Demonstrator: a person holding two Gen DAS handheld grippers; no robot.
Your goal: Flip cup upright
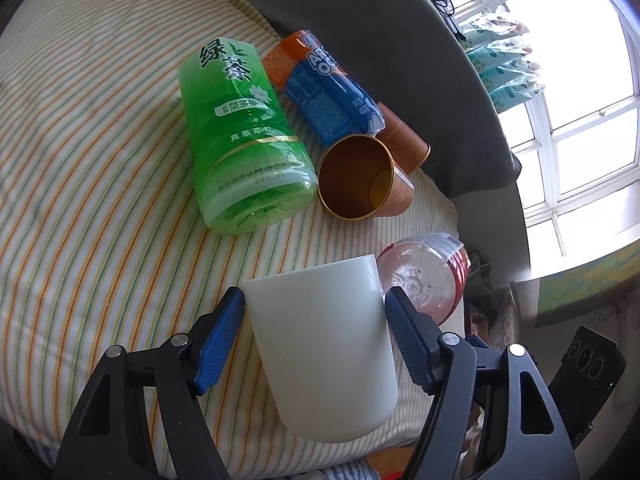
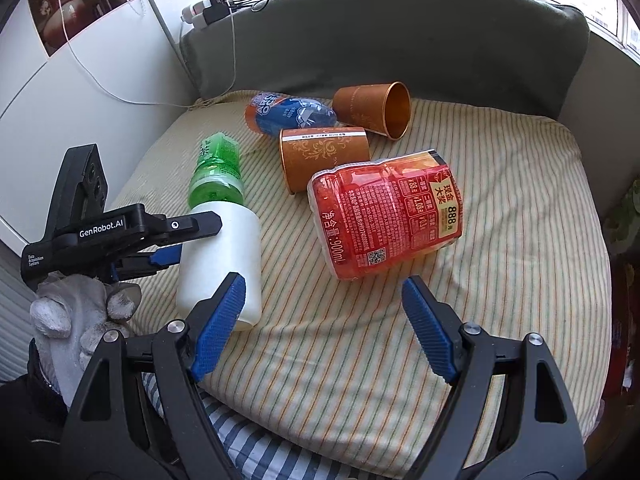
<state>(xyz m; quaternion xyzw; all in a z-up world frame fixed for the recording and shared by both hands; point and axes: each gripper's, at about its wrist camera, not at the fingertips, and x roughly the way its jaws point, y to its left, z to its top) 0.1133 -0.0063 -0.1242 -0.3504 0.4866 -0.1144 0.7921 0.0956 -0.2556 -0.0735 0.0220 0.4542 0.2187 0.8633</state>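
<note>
Left tongs (image 1: 316, 300): clamped on the white cup (image 1: 320, 344); one blue pad (image 1: 222, 344) presses each side wall, seen in the left wrist view.
White cup: held just above the striped cushion (image 1: 100, 184), near its front edge. In the right wrist view the cup (image 2: 224, 256) stands roughly vertical with a slight tilt; which end is the mouth cannot be told.
Left hand (image 2: 80, 312): in a white glove, gripping the handle of the left tongs.
Right tongs (image 2: 324, 316): fingers wide apart, holding nothing, hovering over the front part of the cushion; the left blue pad (image 2: 218, 328) overlaps the cup's lower end in this view, contact uncertain.
Green bottle (image 1: 244, 140): lying on its side on the cushion, beyond the cup.
Blue bottle (image 1: 324, 88): lying on its side, next to the green bottle.
Copper cups: two, both on their sides; the nearer one (image 1: 360, 178) shows its open mouth in the left wrist view, the other (image 2: 372, 108) lies by the grey backrest (image 2: 400, 32).
Red bottle (image 2: 388, 216): lying on its side, mid-cushion, to the right of the white cup.
</note>
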